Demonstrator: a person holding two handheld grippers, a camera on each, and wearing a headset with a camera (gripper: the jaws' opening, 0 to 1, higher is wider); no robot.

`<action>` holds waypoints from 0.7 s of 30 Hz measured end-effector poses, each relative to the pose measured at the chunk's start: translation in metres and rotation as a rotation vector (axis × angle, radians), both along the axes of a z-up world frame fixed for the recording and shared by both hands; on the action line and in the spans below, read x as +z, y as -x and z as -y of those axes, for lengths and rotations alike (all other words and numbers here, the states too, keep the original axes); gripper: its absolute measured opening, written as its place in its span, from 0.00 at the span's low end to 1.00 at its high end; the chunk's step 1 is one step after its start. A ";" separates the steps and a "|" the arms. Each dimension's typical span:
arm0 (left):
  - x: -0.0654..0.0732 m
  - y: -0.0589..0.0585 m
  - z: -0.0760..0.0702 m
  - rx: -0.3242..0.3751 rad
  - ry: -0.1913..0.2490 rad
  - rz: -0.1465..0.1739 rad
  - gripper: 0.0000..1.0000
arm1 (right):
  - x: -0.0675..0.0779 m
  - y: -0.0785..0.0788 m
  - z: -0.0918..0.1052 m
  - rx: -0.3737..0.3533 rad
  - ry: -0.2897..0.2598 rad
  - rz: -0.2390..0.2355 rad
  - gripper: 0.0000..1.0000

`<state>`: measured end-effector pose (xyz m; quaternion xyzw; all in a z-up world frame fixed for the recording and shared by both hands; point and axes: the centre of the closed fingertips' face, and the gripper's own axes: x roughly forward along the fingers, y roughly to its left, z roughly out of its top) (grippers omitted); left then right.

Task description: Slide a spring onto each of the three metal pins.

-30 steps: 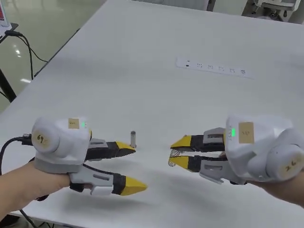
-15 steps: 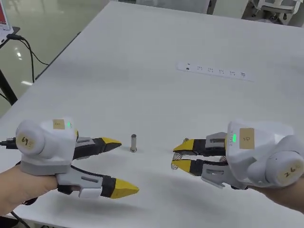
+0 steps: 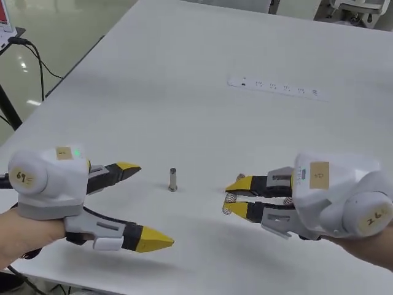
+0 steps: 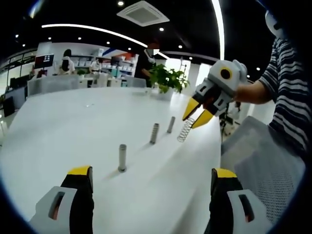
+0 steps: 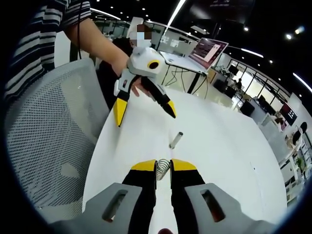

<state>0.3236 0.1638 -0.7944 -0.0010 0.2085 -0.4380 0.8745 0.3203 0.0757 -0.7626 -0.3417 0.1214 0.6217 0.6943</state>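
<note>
Pinching a spring (image 5: pixel 162 169) in the right gripper (image 5: pixel 163 171), yellow tips pressed onto its coils with a little of the coil poking out ahead. Marked by hand on the round rear cap with what looks like "26". Carries a tan sticker (image 3: pixel 319 174) on top, writing too small to read.

Facing a bare pin (image 3: pixel 173 179), upright on the white table (image 3: pixel 184 110), between the two claws and touched by neither.

Holding the left gripper (image 3: pixel 147 203) spread wide, tips well apart. Marked "69" on its rear cap, with another small sticker there, unreadable.

Looking out between those jaws onto three pins in a row: first the bare pin, then the middle pin (image 4: pixel 154 133), ribbed as if wrapped in a spring, then the far pin (image 4: pixel 171 124), too small to judge.

Well beyond both claws, lying flat: a white power strip (image 3: pixel 277 90), markings too small to read.
</note>
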 end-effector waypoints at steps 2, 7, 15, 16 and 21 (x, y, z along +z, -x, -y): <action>0.001 0.000 -0.002 0.001 0.000 0.003 0.98 | 0.000 -0.001 0.000 -0.002 -0.002 0.000 0.07; 0.005 -0.001 -0.007 0.015 0.008 0.019 0.98 | -0.001 -0.002 0.000 -0.008 -0.004 -0.004 0.07; 0.006 -0.003 -0.012 0.028 0.014 0.026 0.98 | -0.007 -0.001 -0.007 0.000 -0.003 -0.014 0.07; 0.005 -0.002 -0.013 0.029 0.014 0.023 0.98 | -0.008 -0.001 -0.009 0.001 -0.002 -0.017 0.07; 0.002 0.002 -0.017 0.033 0.011 0.016 0.98 | -0.006 -0.006 -0.016 0.004 -0.012 -0.022 0.07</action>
